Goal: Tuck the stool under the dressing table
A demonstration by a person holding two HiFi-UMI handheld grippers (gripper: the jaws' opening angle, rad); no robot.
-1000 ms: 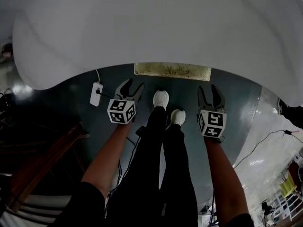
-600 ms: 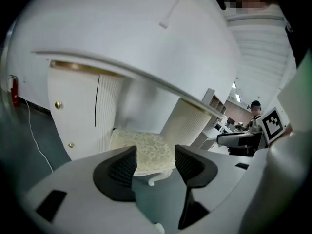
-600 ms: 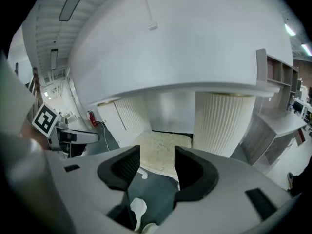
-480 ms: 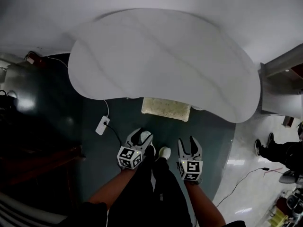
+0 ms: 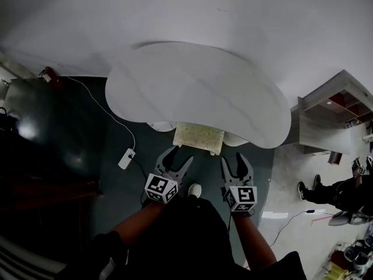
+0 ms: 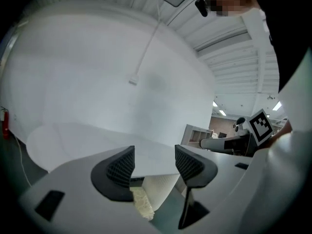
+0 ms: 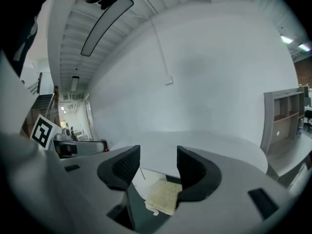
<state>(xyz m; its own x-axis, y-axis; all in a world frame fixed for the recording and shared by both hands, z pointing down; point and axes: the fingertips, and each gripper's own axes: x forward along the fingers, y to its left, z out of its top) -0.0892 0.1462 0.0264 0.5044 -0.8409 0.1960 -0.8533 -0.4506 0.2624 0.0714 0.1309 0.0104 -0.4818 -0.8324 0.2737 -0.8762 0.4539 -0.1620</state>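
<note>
Stool (image 5: 199,137) sits partly under the near edge of the white bench (image 5: 198,92), with its yellowish cushion sticking out past the rim. The left gripper (image 5: 176,156) and right gripper (image 5: 236,161) hang just short of it, fingers spread apart, nothing between them. The dark floor (image 5: 70,133) to the left is open apart from a power strip (image 5: 126,158).

The table (image 5: 198,92) fills the middle of the head view, its top white, smooth and kidney-shaped with faint grey veining. The stool (image 5: 199,137) sits just below centre at the table's near edge. Its pale yellow, rectangular seat is level and partly tucked beneath the top, with only the near part showing.
</note>
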